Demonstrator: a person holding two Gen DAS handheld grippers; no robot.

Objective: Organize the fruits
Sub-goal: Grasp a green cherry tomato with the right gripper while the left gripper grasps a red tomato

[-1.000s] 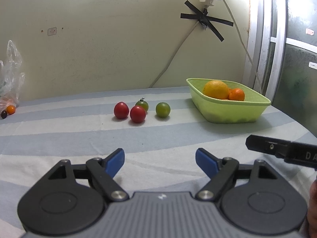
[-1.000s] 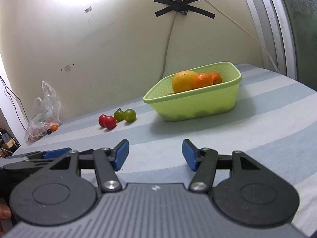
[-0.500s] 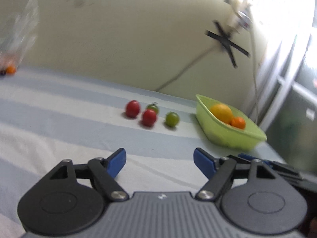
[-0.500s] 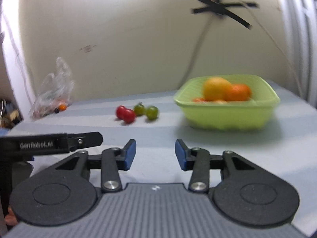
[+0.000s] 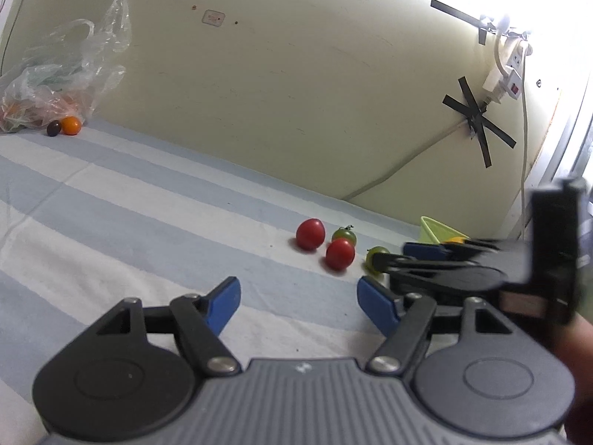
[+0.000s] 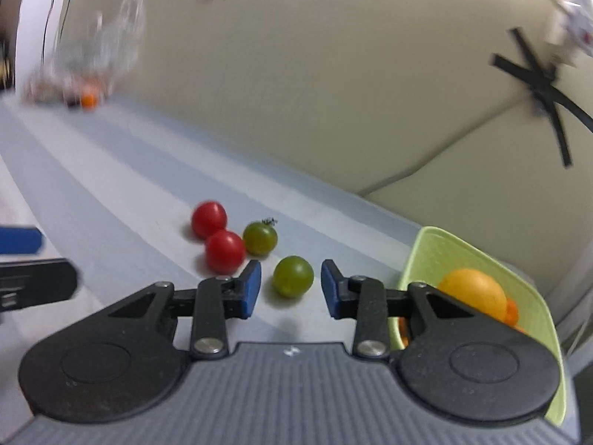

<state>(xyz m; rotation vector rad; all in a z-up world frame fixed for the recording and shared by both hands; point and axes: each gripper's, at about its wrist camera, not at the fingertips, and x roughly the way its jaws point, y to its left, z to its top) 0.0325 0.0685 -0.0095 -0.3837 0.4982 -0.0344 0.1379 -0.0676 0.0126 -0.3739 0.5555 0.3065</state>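
Right wrist view, striped cloth (image 6: pixel 122 170), cream wall (image 6: pixel 333 74), right hand-held gripper (image 6: pixel 291 284) closing, unclamped, around green tomato (image 6: pixel 292 276).

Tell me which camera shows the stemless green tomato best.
The right wrist view: the stemless green tomato sits whole and untouched between the right claw pads. In the left wrist view that claw hides most of it.

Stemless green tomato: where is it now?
Right wrist view: the stemless green tomato lies on the striped cloth between the right gripper's open pads, untouched, left of the green basket.
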